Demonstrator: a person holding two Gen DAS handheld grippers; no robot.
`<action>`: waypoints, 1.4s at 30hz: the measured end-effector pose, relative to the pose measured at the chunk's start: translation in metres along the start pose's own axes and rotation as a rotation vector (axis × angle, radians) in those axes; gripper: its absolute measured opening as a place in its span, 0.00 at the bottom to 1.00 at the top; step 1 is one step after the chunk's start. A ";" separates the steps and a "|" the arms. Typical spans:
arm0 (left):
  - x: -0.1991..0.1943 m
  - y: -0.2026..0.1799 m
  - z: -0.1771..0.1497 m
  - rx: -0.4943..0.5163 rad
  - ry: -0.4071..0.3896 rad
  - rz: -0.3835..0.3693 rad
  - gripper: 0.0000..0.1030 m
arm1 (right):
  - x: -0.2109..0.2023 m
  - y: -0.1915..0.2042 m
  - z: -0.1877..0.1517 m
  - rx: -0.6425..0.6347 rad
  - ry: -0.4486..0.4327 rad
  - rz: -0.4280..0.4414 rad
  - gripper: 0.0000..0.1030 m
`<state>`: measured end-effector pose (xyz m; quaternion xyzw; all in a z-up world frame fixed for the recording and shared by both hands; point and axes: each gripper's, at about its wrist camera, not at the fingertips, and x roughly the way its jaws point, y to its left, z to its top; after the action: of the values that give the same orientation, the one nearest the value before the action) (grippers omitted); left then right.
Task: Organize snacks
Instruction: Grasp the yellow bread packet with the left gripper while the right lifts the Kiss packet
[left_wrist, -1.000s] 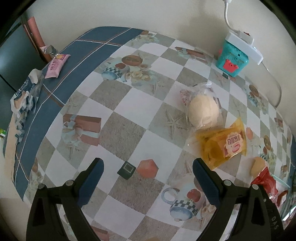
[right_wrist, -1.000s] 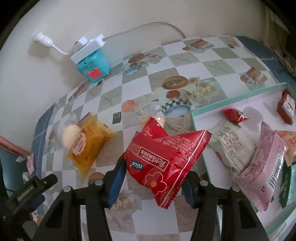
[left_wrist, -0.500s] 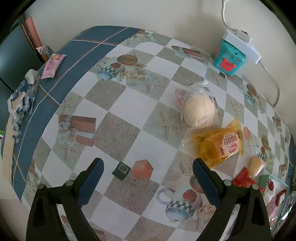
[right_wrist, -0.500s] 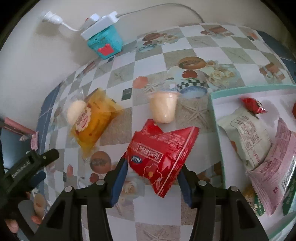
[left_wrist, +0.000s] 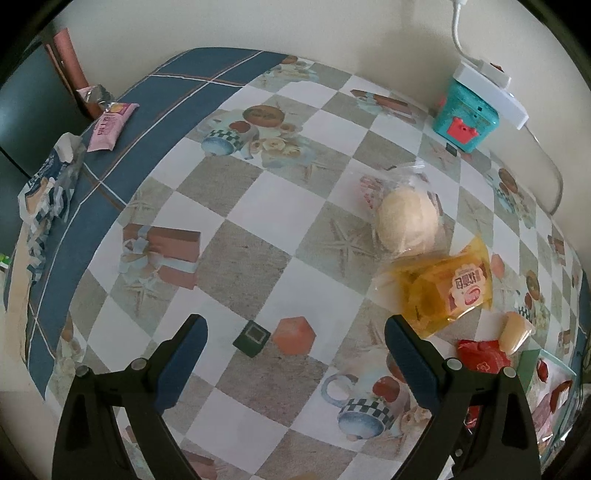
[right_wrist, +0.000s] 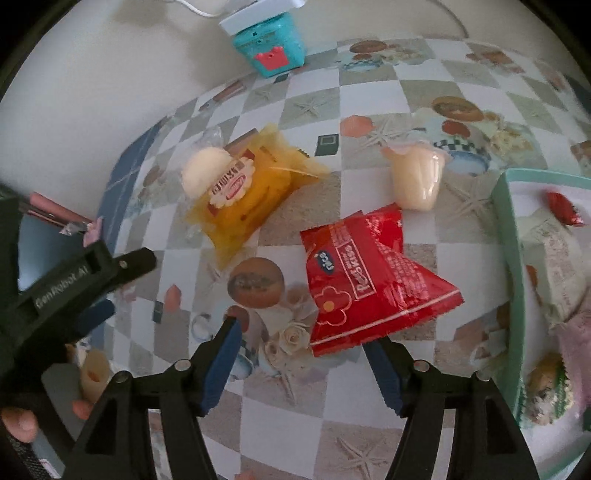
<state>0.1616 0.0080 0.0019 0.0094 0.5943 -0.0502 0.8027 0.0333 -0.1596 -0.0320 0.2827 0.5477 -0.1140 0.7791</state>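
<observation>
A red snack packet (right_wrist: 373, 277) lies on the patterned tablecloth just ahead of my right gripper (right_wrist: 306, 354), which is open and empty around its near edge. It also shows in the left wrist view (left_wrist: 480, 360). A yellow cake packet (right_wrist: 243, 188) and a pale round bun in clear wrap (right_wrist: 205, 171) lie to its left, a jelly cup (right_wrist: 417, 177) behind it. My left gripper (left_wrist: 295, 343) is open and empty above the table, with the bun (left_wrist: 406, 219) and the yellow packet (left_wrist: 443, 291) ahead to its right.
A mint-rimmed tray (right_wrist: 511, 280) with several snacks stands at the right. A teal toy box (right_wrist: 271, 50) under a white power strip sits by the wall. A pink packet (left_wrist: 109, 125) and a crumpled wrapper (left_wrist: 48, 184) lie at the table's far left edge.
My right gripper has opened and let go of the red packet, which now lies on the table. The left gripper has stayed open and shifted only slightly.
</observation>
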 end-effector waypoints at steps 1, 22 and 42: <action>0.000 0.001 0.000 -0.003 0.000 0.004 0.94 | -0.003 0.003 -0.002 -0.008 -0.003 0.005 0.69; 0.001 -0.015 0.005 0.051 -0.036 -0.018 0.94 | -0.002 0.002 0.009 -0.072 -0.101 -0.144 0.69; -0.008 -0.080 0.023 0.304 -0.136 -0.177 0.94 | 0.006 -0.032 0.021 0.013 -0.134 -0.200 0.66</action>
<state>0.1738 -0.0722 0.0199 0.0750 0.5227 -0.2103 0.8227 0.0362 -0.1968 -0.0431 0.2236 0.5190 -0.2133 0.7969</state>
